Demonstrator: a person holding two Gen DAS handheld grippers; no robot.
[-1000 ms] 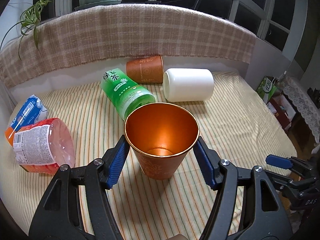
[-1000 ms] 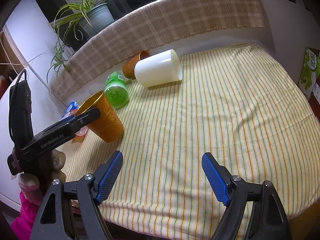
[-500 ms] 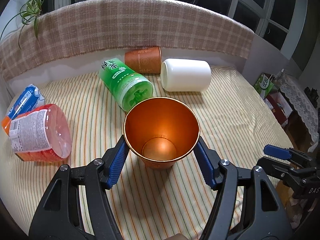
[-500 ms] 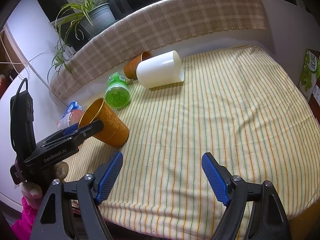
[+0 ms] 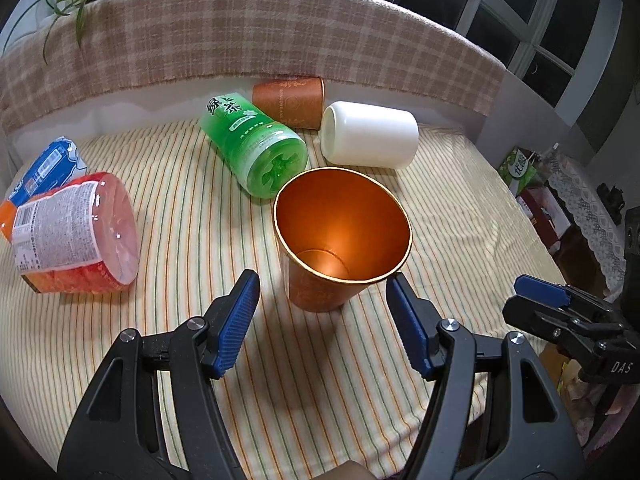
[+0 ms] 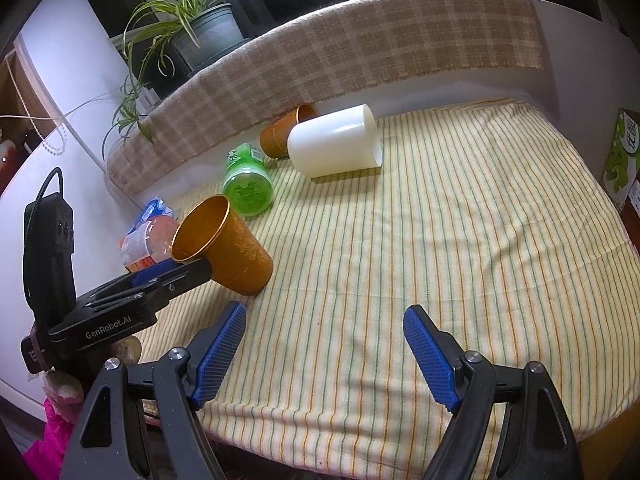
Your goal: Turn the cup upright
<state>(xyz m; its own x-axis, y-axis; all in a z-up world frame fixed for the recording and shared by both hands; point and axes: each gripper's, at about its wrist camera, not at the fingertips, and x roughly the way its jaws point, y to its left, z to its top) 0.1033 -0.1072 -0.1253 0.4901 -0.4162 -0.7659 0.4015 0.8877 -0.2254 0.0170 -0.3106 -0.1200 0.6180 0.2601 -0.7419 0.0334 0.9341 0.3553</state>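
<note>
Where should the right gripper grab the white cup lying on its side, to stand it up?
Grip the white cup across its round wall near the middle, coming down from above. It lies on its side on the striped cloth with the open mouth toward the right and the brown cup close behind its closed end, so the top and front stay free. The right gripper is open.

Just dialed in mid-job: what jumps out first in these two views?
The orange metal cup stands mouth-up on the striped cloth, just ahead of the open left gripper, whose fingers flank it without gripping. Behind it lie a green bottle and a white cup on their sides. The right gripper hangs open over bare cloth.
</note>
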